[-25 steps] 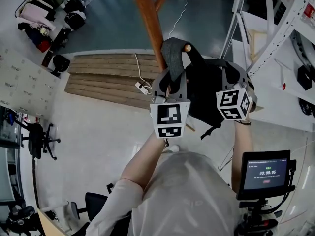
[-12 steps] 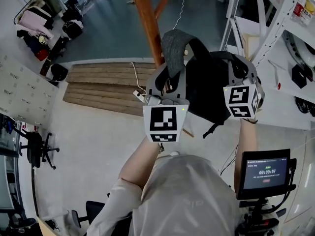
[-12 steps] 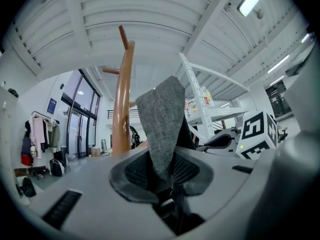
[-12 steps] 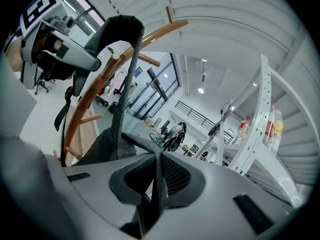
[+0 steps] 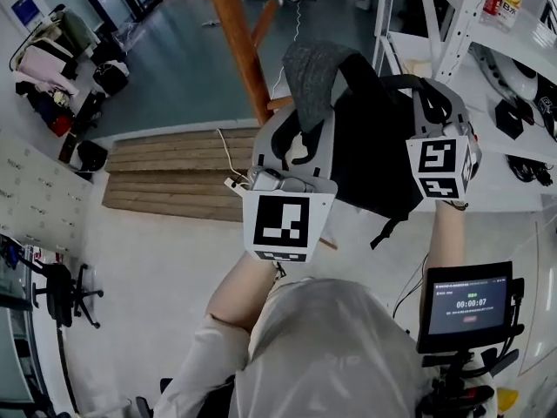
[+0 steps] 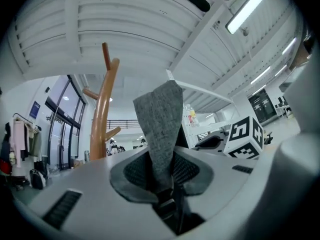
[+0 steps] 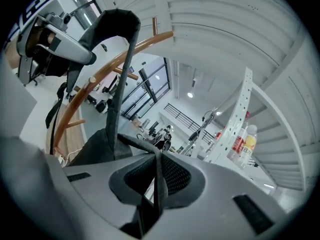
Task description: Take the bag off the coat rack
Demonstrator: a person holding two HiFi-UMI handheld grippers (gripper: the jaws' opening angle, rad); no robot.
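I have the left gripper (image 6: 162, 171) clenched on the bag's broad grey strap (image 6: 160, 124). Its own view shows both pads pressed on the webbing just above a dark buckle. From there the strap rises upright, and its top end stands free against the ceiling. The coat rack (image 6: 101, 116) stands to the left of it in that view, apart from the strap.

The right gripper (image 7: 159, 176) is clamped too, on a thin black strap (image 7: 158, 184) that runs edge-on between its pads. To the left of it a wider dark band climbs to a loop near the top of the frame, and the rack's orange-brown pole (image 7: 107, 69) curves behind that.

From the head view, the bag (image 5: 376, 159) is a black pack held up between the two grippers. It hangs to the right of the wooden pole (image 5: 231, 46), with the left gripper (image 5: 296, 142) on its left side and the right gripper (image 5: 431, 111) on its right. The grey strap (image 5: 307, 81) arches above the left gripper. A short peg (image 5: 278, 104) of the rack points toward the strap, but I cannot tell whether they touch.

Below the bag, on the far left, weathered planks (image 5: 170, 172) lie on the pale floor. White shelving (image 5: 452, 24) stands on the right, with bottles (image 7: 245, 139) on it. A small screen (image 5: 468, 305) sits near me on the right.
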